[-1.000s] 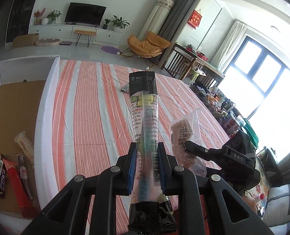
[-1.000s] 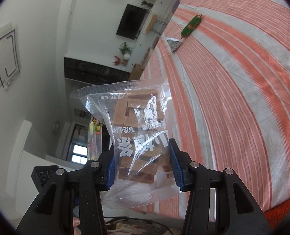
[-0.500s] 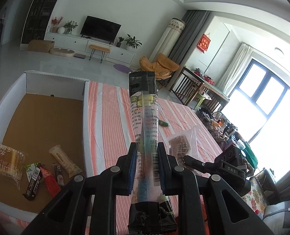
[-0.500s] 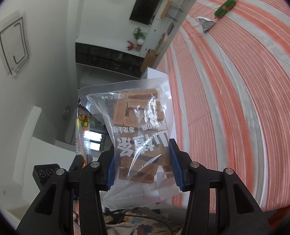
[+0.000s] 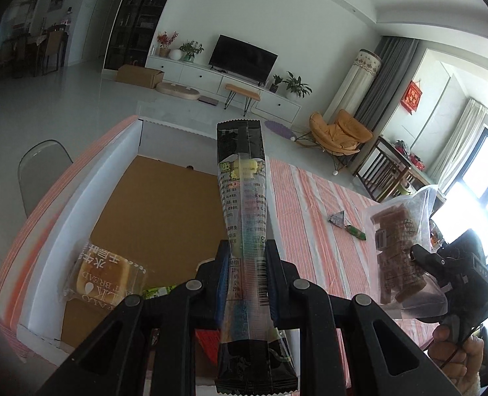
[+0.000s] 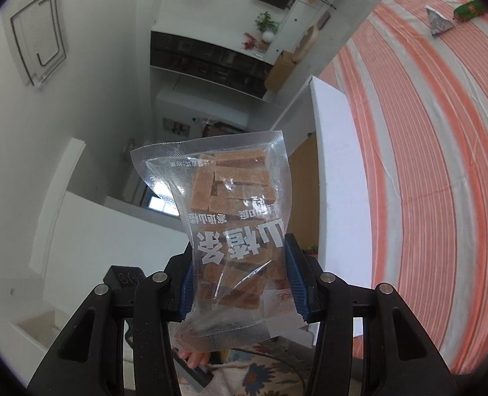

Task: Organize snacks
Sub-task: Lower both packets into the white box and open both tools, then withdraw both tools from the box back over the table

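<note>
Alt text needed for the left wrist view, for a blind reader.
The left gripper clamps a long clear snack packet with black ends above a white cardboard box holding a bread packet. At right, the right gripper holds a clear bag of brown bars over the striped tablecloth.

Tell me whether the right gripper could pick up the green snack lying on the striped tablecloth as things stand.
Probably not yet. The right gripper is shut on the clear bag of brown bars, so its fingers are occupied. The green snack lies uncovered on the striped tablecloth, beside a grey triangular packet.
</note>
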A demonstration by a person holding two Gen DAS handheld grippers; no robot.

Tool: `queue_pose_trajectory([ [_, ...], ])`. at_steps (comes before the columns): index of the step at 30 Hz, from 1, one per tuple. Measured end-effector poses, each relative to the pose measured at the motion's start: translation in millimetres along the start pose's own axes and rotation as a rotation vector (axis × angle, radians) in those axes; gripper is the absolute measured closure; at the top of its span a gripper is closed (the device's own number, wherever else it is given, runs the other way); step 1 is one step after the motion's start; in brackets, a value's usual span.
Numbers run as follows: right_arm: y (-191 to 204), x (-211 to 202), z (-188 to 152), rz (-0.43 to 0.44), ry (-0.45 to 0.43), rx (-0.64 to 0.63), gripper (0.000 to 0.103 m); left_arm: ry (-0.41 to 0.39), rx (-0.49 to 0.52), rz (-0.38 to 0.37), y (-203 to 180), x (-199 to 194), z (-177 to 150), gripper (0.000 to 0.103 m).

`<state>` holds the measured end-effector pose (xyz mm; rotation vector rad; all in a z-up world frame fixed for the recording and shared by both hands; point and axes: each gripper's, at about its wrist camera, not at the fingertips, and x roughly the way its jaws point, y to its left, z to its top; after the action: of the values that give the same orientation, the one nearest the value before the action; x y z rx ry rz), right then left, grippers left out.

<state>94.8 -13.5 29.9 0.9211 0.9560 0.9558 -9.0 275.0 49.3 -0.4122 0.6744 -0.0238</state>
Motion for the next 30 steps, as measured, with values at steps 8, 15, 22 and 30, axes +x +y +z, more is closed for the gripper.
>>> queue_pose_trajectory([
  [8, 25.1, 104.3, -8.1, -0.272, 0.086, -0.231, 0.027, 0.055, -0.007, 0.302, 53.7, 40.7, -17.0, 0.032],
  [15, 3.8, 58.5, -28.9, -0.648, -0.03, -0.519, 0.026, -0.006, -0.065, 0.298, 56.0, 42.4, -25.4, 0.005],
  [22, -95.0, -52.8, -5.9, -1.107, -0.192, -0.419, 0.026, -0.023, 0.053, 0.111, -39.5, 44.2, -26.8, 0.003],
  [30, -136.7, -151.9, 4.8, -1.281, -0.401, -0.222, 0.026, 0.139, 0.265, -0.083, -180.5, 93.8, -63.2, 0.001],
])
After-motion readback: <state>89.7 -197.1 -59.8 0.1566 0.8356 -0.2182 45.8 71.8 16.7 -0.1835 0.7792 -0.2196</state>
